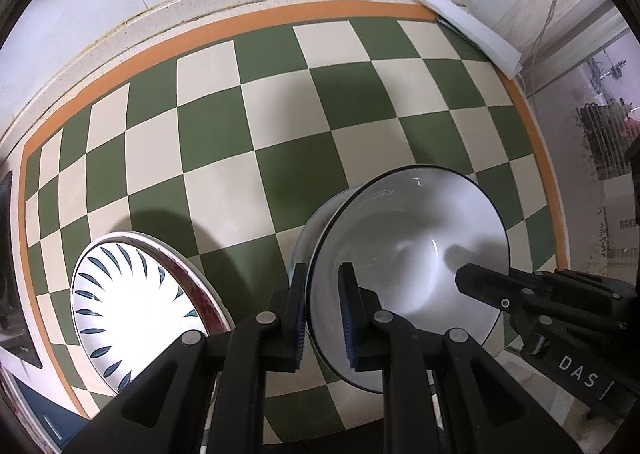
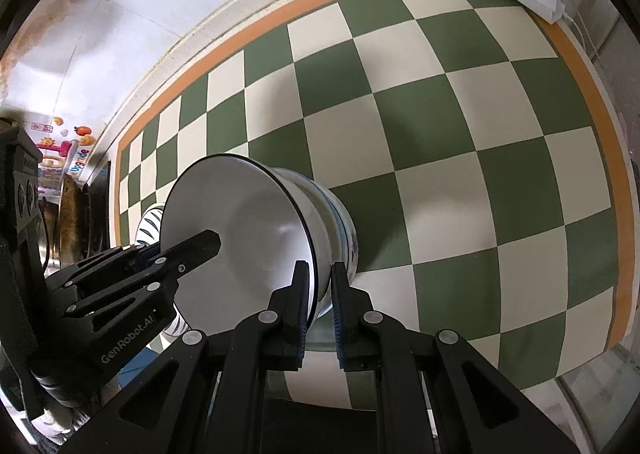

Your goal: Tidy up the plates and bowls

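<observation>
A green-and-cream checkered mat (image 1: 280, 125) with an orange border covers the tabletop (image 1: 224, 1). A folded white cloth (image 1: 472, 29) lies at the upper right of the frame, beside a white cable (image 1: 548, 25). Colorful stickers (image 2: 60, 157) show at far left.

white bowl (image 1: 416, 238) black-rimmed, plate (image 1: 132, 306) blue-leaf patterned, green-cream checked cloth (image 1: 248, 125)

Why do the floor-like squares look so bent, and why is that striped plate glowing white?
In both wrist views the fisheye lens curves the checkered mat and darkens the corners. In the left wrist view, glare washes out the leaf-patterned plate, while the white bowl, pinched by the left gripper, carries a soft shadow. In the right wrist view, the right gripper stays sharp; the background looks hazy.
</observation>
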Motion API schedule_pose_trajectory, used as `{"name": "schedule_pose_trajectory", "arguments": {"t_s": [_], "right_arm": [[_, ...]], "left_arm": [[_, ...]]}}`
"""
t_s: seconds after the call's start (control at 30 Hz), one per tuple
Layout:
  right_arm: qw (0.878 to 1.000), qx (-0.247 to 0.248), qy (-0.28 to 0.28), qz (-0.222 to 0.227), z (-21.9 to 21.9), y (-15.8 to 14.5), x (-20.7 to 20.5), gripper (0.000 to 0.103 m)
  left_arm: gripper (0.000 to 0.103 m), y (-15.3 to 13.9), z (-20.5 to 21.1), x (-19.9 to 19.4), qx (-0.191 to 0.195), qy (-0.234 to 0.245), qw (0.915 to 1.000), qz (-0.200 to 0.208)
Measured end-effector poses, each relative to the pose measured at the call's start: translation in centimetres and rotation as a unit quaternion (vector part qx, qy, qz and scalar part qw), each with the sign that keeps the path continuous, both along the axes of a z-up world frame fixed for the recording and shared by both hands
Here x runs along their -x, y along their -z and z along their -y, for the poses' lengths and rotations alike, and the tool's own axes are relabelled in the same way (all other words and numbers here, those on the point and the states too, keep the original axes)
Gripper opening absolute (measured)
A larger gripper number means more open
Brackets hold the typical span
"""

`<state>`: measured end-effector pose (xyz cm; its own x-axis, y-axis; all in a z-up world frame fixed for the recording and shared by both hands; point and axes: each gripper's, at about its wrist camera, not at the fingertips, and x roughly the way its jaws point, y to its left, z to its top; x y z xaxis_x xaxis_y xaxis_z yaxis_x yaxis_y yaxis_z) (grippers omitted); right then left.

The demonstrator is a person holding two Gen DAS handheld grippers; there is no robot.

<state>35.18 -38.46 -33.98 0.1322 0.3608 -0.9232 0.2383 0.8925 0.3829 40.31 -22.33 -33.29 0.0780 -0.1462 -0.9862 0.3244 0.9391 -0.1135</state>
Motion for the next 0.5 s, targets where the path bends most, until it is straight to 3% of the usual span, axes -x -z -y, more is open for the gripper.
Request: {"name": "schedule_pose_trajectory", "arguments": {"t_s": [0.5], "right_arm": [[1.0, -0.007, -0.003, -0.022, -0.1, 0.97, -1.03, 0.014]], "left_arm": [[0.015, 0.85, 0.05, -0.39, -0.01, 0.0, 0.9999, -0.012]]}}
